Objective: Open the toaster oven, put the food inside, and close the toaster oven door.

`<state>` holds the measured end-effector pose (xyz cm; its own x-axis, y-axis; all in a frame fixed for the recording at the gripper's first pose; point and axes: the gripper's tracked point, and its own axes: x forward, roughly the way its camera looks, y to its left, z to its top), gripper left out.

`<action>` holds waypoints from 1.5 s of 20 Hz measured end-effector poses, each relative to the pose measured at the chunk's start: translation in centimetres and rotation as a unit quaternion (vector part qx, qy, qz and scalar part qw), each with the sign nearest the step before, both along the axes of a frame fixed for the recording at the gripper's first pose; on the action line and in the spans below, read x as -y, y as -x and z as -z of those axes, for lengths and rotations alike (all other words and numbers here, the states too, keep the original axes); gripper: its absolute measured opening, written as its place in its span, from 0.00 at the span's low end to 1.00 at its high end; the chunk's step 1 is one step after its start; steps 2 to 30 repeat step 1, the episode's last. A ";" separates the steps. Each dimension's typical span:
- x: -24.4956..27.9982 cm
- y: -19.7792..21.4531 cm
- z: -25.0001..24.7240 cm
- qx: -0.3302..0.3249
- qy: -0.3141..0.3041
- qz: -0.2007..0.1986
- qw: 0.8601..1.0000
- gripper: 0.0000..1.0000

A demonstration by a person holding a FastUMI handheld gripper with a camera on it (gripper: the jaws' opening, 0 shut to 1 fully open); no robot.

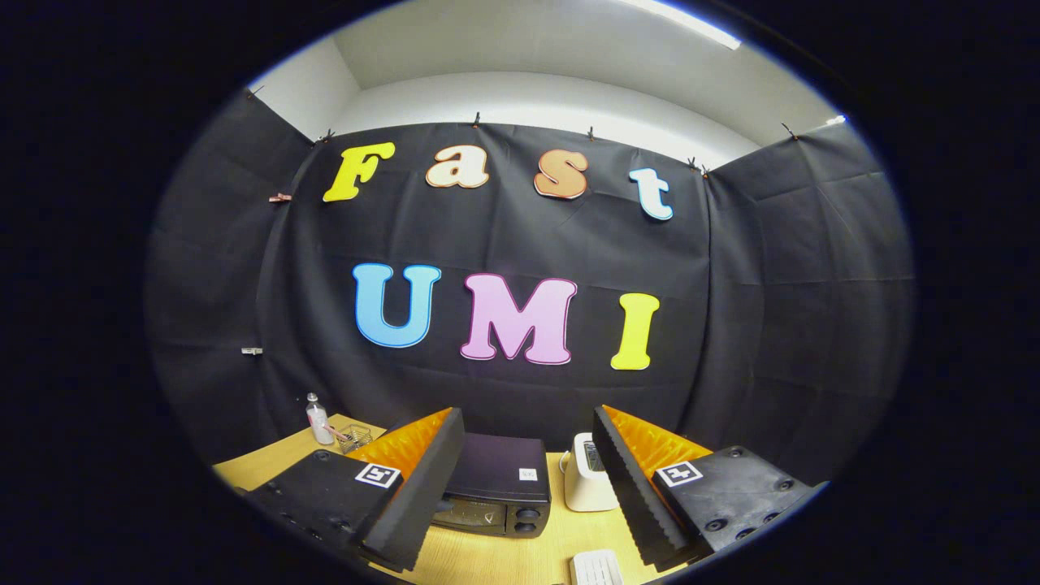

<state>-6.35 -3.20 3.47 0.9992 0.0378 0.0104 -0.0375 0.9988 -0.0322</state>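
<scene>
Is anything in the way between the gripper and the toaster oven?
Nothing visible. The gripper is open, and the toaster oven sits on the table just ahead, between its fingers, door shut.

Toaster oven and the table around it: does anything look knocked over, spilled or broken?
Nothing stands out. The toaster oven sits squarely on the wooden table with its door shut, a white appliance upright beside it. The hand-held gripper hangs open above, holding nothing.
</scene>
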 end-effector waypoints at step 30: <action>0.1 0.1 0.1 0.001 0.002 0.001 1.000 0.98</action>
